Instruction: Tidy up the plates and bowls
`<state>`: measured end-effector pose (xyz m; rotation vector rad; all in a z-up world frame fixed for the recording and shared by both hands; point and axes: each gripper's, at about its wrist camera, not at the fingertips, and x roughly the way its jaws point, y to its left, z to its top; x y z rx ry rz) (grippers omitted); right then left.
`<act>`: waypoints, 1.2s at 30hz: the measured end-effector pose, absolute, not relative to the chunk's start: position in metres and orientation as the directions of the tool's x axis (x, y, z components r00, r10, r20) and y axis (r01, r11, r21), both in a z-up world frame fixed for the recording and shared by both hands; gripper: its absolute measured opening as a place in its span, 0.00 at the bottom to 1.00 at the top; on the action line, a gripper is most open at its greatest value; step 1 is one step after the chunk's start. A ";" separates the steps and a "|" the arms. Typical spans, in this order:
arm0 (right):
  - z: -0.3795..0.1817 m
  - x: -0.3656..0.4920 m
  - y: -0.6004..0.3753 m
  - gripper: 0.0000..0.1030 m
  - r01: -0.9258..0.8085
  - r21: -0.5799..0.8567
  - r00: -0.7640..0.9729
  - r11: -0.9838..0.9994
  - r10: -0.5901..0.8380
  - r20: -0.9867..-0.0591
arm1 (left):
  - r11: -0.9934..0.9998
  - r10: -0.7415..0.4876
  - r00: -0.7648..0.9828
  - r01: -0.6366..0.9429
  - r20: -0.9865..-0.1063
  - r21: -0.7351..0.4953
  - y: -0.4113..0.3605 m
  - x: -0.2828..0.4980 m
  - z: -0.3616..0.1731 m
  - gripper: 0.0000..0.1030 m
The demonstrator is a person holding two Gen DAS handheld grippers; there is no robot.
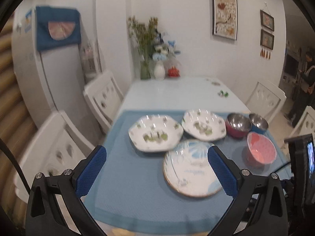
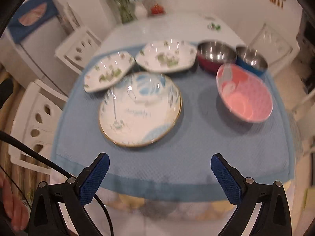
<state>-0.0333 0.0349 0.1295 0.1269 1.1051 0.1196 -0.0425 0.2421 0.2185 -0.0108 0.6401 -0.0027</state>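
On a blue mat (image 1: 133, 177) (image 2: 193, 141) lie a round gold-rimmed plate with blue leaves (image 1: 189, 169) (image 2: 139, 110), two octagonal white floral plates (image 1: 155, 132) (image 1: 203, 124) (image 2: 108, 71) (image 2: 167, 56), a pink bowl (image 1: 260, 150) (image 2: 245, 93), a red steel bowl (image 1: 238, 124) (image 2: 215, 56) and a blue steel bowl (image 1: 258, 123) (image 2: 252, 60). My left gripper (image 1: 157, 169) is open and empty above the mat, left of the round plate. My right gripper (image 2: 159, 175) is open and empty over the mat's near edge.
The white table (image 1: 177, 92) carries vases of flowers (image 1: 152, 59) and a small red object (image 1: 173, 71) at the far end. White chairs (image 1: 102, 96) (image 1: 264, 98) stand on both sides. A fridge (image 1: 47, 68) is at left. A person (image 1: 304, 86) stands far right.
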 end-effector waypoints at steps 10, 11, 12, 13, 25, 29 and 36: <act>0.140 -0.037 0.031 0.96 0.009 0.009 0.549 1.000 0.002 -0.836 | 0.989 -0.149 0.737 0.109 -0.659 -0.101 0.247 -0.020 0.180 0.99; 0.139 -0.034 0.032 0.96 0.004 0.006 0.546 1.000 0.003 -0.838 | 0.987 -0.160 0.733 0.118 -0.661 -0.108 0.247 -0.016 0.179 0.99; 0.140 -0.030 0.035 0.96 0.000 -0.007 0.547 1.000 -0.006 -0.837 | 0.985 -0.174 0.728 0.127 -0.664 -0.120 0.247 -0.012 0.177 0.99; 0.139 -0.029 0.038 0.96 -0.004 -0.023 0.550 1.000 -0.017 -0.835 | 0.983 -0.184 0.721 0.131 -0.668 -0.130 0.246 -0.008 0.177 0.99; 0.122 -0.018 0.055 0.96 -0.035 -0.064 0.509 0.997 -0.037 -0.860 | 0.972 -0.236 0.658 0.149 -0.715 -0.184 0.252 0.010 0.156 0.99; 0.122 -0.015 0.054 0.96 -0.028 -0.059 0.514 0.998 -0.036 -0.857 | 0.972 -0.233 0.654 0.145 -0.720 -0.183 0.253 0.016 0.155 0.99; 0.115 -0.009 0.049 0.96 -0.014 -0.029 0.478 0.999 -0.018 -0.878 | 0.971 -0.237 0.637 0.132 -0.734 -0.199 0.256 0.019 0.148 0.99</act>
